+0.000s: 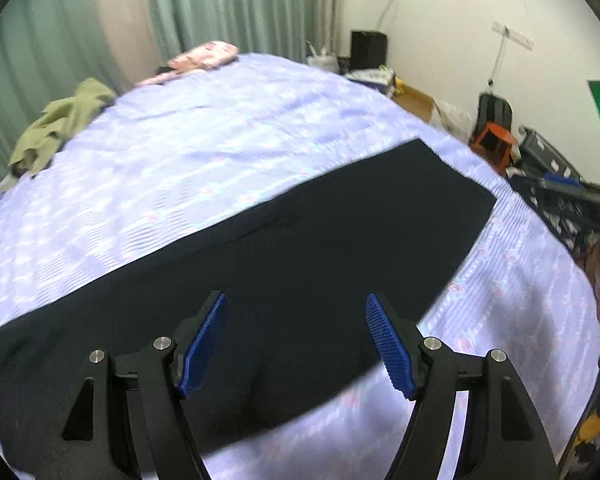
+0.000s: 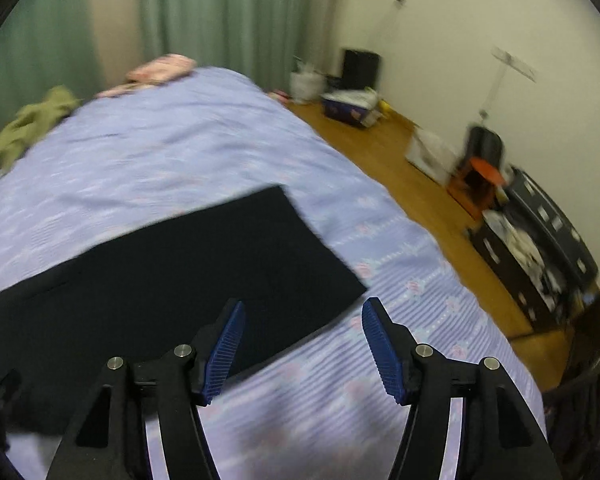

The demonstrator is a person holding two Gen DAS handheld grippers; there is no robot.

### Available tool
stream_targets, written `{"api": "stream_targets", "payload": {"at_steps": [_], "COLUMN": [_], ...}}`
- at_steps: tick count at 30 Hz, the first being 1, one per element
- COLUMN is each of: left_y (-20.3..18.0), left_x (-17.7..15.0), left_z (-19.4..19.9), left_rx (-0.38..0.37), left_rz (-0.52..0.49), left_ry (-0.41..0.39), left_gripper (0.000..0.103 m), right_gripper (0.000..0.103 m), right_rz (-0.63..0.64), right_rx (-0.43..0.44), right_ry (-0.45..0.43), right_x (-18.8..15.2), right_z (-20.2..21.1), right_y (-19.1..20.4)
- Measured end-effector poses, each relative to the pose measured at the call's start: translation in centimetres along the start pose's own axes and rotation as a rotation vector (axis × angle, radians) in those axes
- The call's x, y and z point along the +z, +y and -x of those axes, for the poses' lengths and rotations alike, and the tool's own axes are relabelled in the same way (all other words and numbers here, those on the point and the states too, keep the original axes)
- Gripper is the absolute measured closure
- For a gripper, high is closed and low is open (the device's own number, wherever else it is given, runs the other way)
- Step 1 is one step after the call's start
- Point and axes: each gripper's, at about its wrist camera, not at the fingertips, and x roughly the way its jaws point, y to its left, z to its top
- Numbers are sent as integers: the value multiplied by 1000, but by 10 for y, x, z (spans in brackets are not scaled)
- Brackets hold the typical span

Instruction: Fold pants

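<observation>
Black pants laid flat on the bed, both tools poised above.

The pants are spread lengthwise for folding on the bed; the left hand-held gripper and right hand-held gripper are held wide apart, empty, hem at 1 o'clock.

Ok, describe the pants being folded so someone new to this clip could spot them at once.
Start with the big bed under a lavender striped bedspread. Across its near part lies a long, flat, dark band of cloth: the black pants. The crumpled olive garment and the pink pillow lie far off at the bed's other edges.
</observation>
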Motion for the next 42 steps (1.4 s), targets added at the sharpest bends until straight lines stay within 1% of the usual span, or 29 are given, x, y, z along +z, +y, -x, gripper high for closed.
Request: {"api": "stream_targets", "payload": {"at_steps": [1, 3, 4, 7, 8, 9, 11, 14, 17, 20, 22, 24, 25, 27, 30, 33, 34, 36, 37, 40, 42], "left_y": [7, 22, 30, 55, 65, 73, 91, 109, 122, 127, 131, 132, 133, 136, 142, 147, 148, 147, 146, 144, 142], "left_x": [-6, -21, -31, -66, -81, -92, -121, -155, -181, -196, -205, -212, -214, -218, -218, -216, -215, -212, -211, -207, -204], "left_z": [17, 52, 71, 126, 145, 159, 192, 227, 245, 239, 225, 203, 195, 173, 139, 108, 96, 73, 61, 33, 18], "left_rx": [3, 12, 24, 82, 112, 131, 163, 200, 202, 189, 185, 194, 199, 205, 221, 218, 218, 209, 217, 226, 223], "left_rz": [19, 58, 76, 113, 125, 136, 157, 146, 101, 47, 16, -25, -39, -72, -132, -204, -230, -277, -308, -380, -412], "left_ry": [-8, -20, -25, -41, -45, -45, -57, -77, -95, -92, -87, -67, -61, -41, -24, -16, -6, 3, 7, 13, 14], "left_gripper": [32, 31, 30, 27, 25, 25, 25, 25, 25, 25, 25, 28, 31, 32, 33, 37, 40, 41, 41, 45, 47], "right_gripper": [38, 38, 38, 38, 38, 38, 38, 38, 38, 38, 38, 38, 38, 38, 38, 38, 38, 38, 38, 38, 38], "right_rz": [18, 44, 66, 126, 136, 149, 160, 172, 195, 219, 250, 285, 307, 341, 368, 354, 353, 361, 366, 378, 371], "right_rx": [37, 93, 129, 191, 204, 228, 254, 317, 359, 389, 417, 437, 447, 461, 480, 498, 492, 483, 489, 488, 492], "right_ry": [-5, -14, -19, -33, -38, -43, -35, -34, -15, 2, 25, 39, 53, 76, 116, 138, 141, 168, 175, 189, 215], "right_x": [-4, -9, -15, -35, -41, -51, -64, -85, -102, -115, -125, -137, -144, -155, -170, -177, -178, -180, -182, -184, -185], "right_z": [18, 47, 71, 123, 134, 152, 175, 213, 240, 248, 246, 240, 235, 227, 202, 175, 165, 148, 142, 120, 104], "right_y": [8, 26, 39, 73, 80, 92, 110, 137, 166, 188, 205, 220, 227, 240, 255, 266, 268, 275, 280, 287, 290]}}
